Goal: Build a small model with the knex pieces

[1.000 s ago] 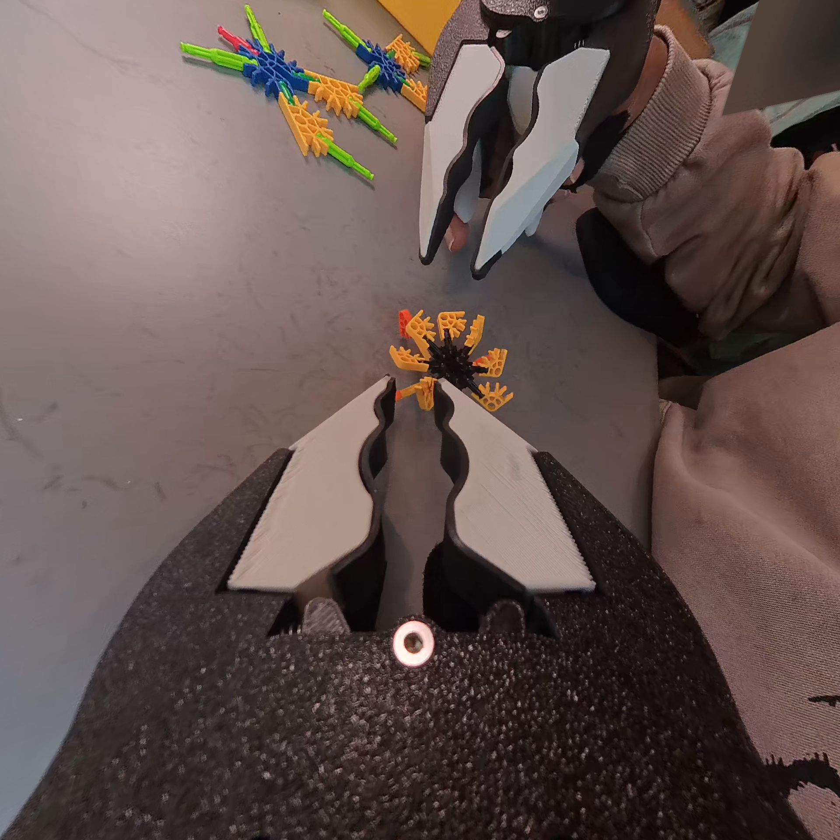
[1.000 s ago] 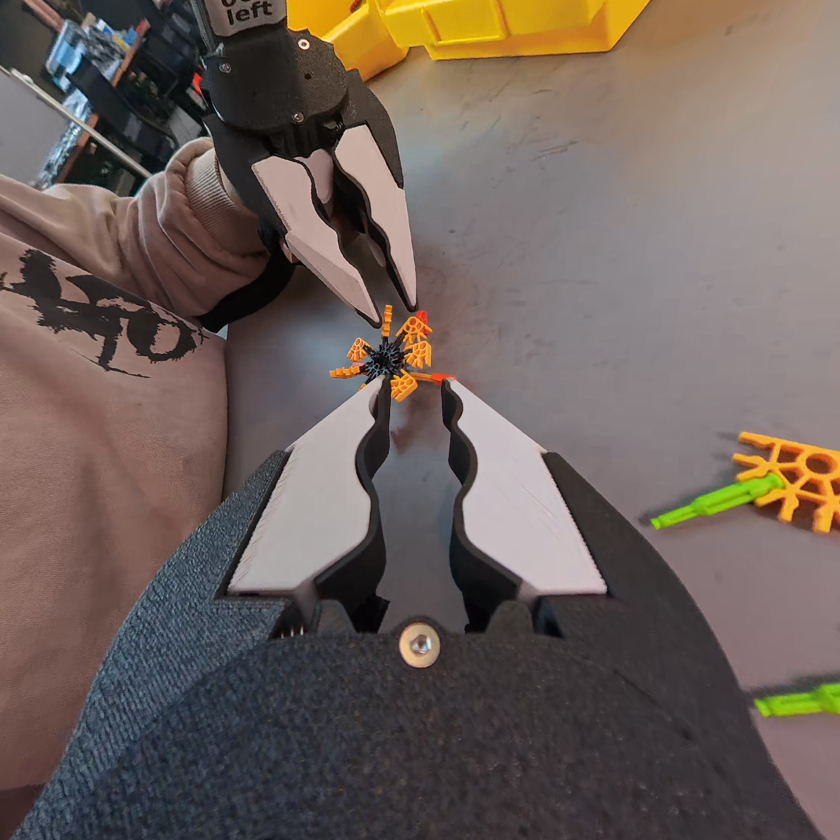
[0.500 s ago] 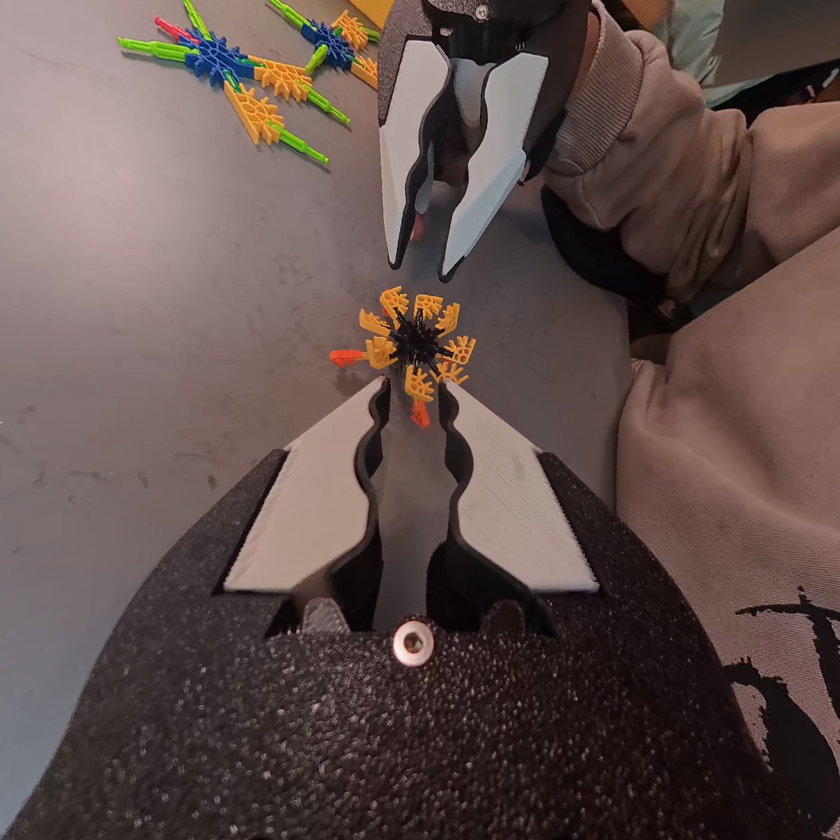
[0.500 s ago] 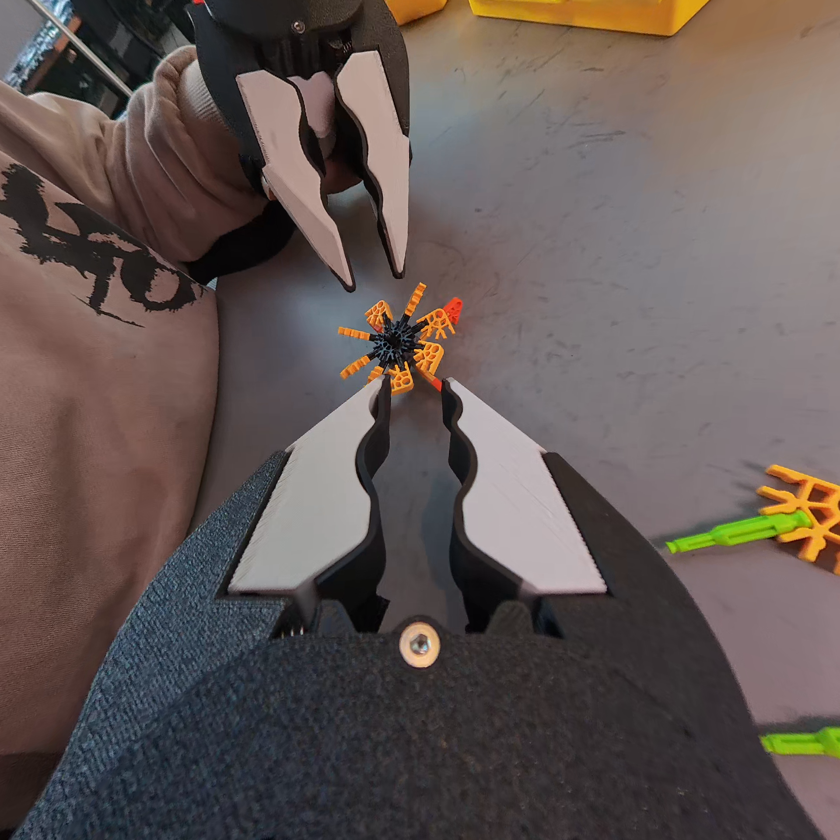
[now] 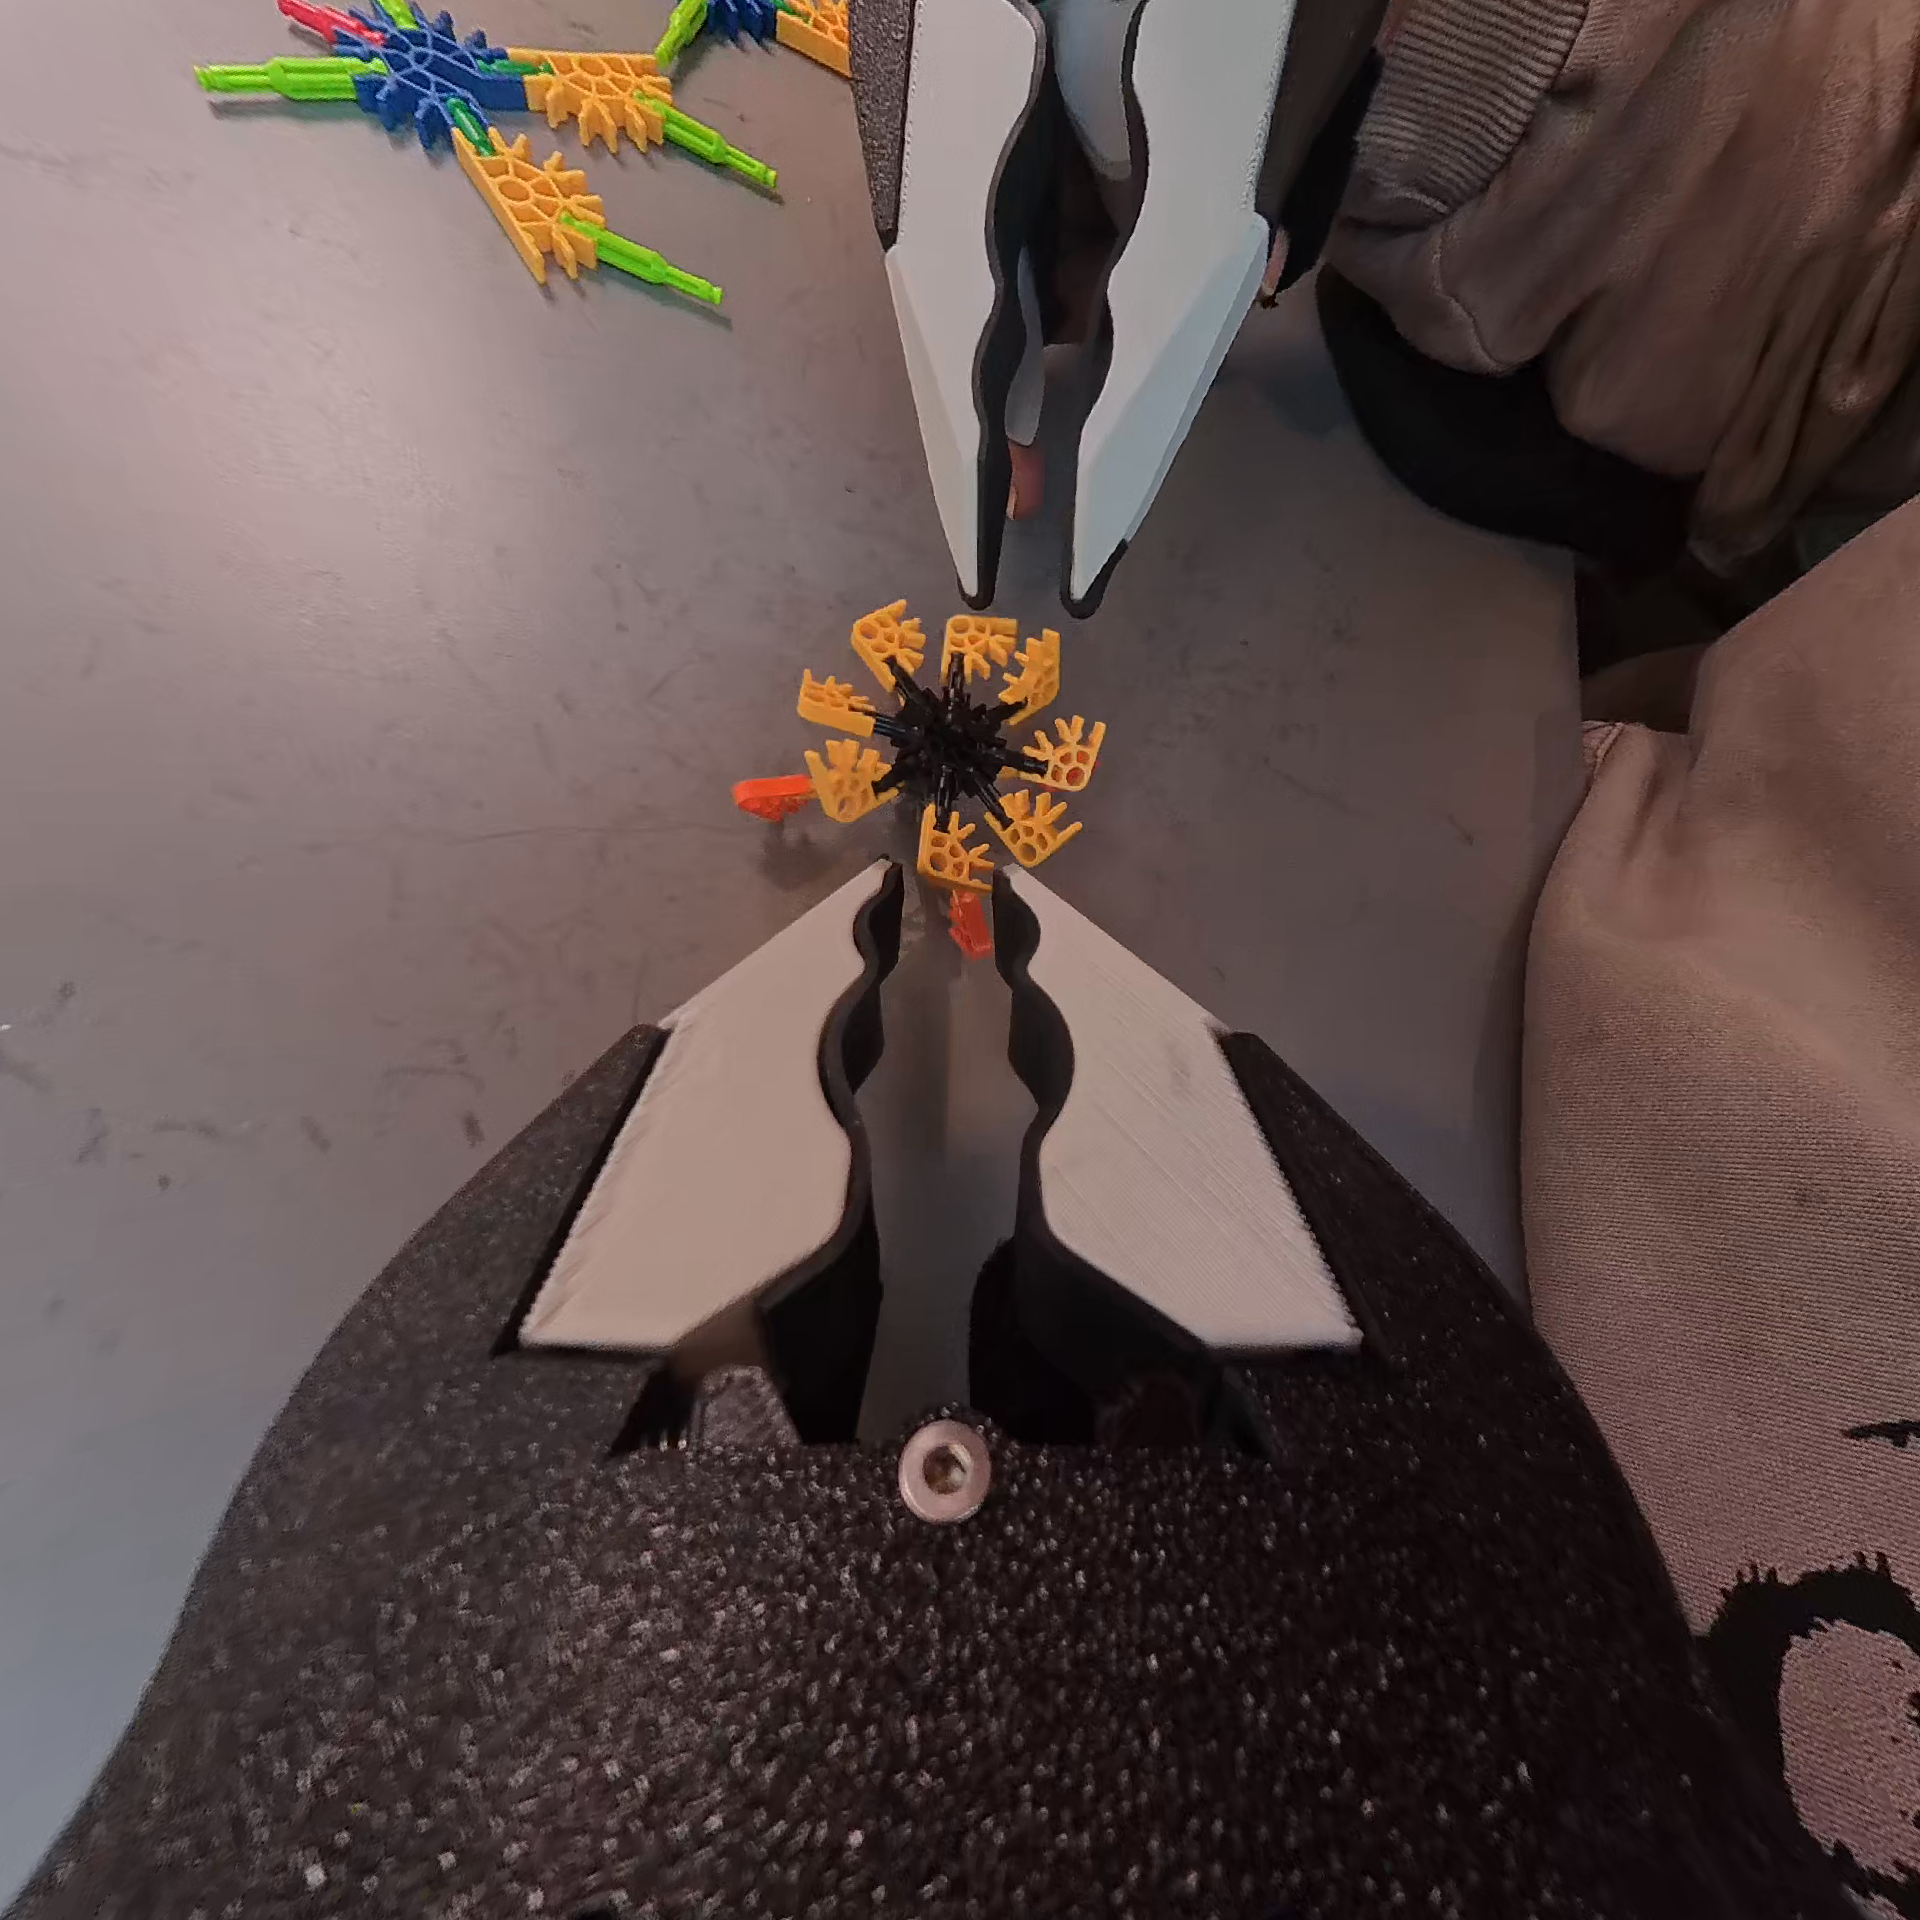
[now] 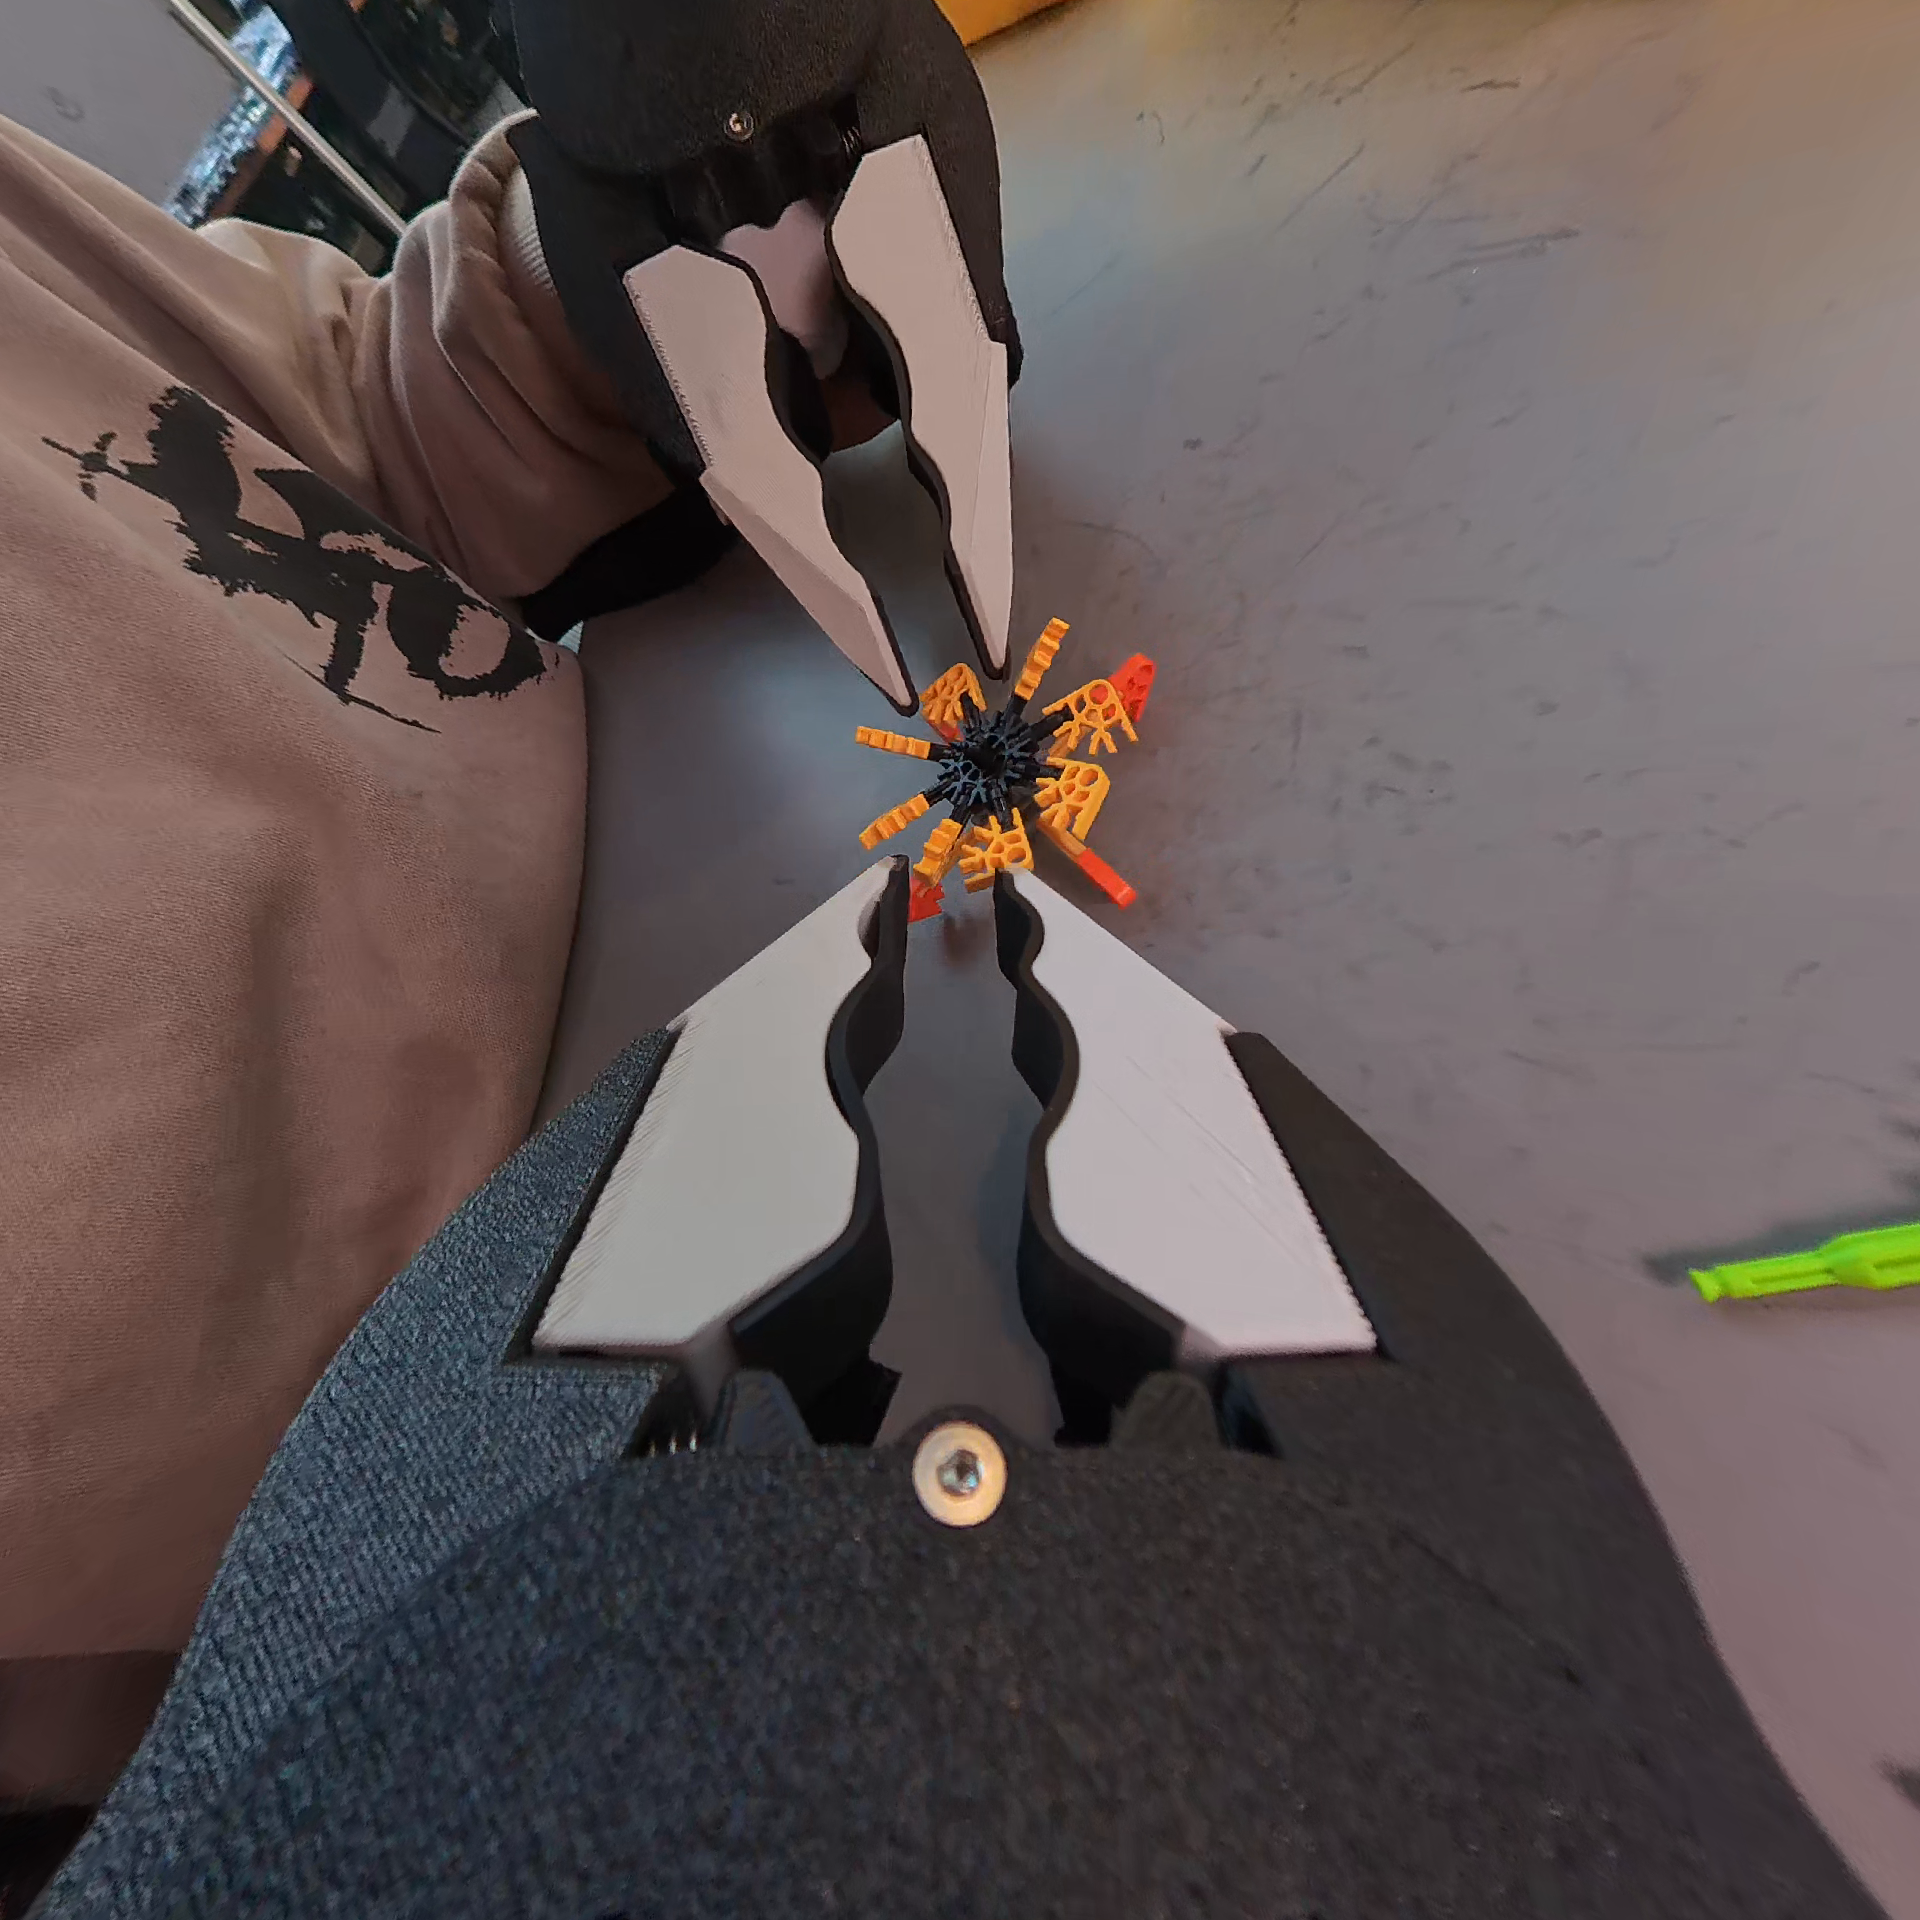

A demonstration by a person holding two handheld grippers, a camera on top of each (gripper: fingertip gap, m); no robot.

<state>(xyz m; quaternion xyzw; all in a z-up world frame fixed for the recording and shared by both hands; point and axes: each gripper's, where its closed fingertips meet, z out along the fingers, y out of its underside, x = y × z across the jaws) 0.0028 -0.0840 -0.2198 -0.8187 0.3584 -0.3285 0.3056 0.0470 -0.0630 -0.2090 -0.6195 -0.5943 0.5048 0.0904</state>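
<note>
two tools face each other over a small black-hub toy w/ yellow spokes (image 5: 951, 750) on the grey bench (image 5: 312, 623). left tool (image 5: 943, 883) is parted, tips astride a yellow/red spoke, not gripping. right tool (image 6: 948, 883) likewise parted, holding nothing, tips just beside it.

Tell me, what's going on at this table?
A person holds two grippers over a grey table. Both point at a small toy wheel with a black hub and yellow spokes. The left gripper and right gripper sit open at opposite sides of it, gripping nothing. More toy pieces lie farther off.
</note>
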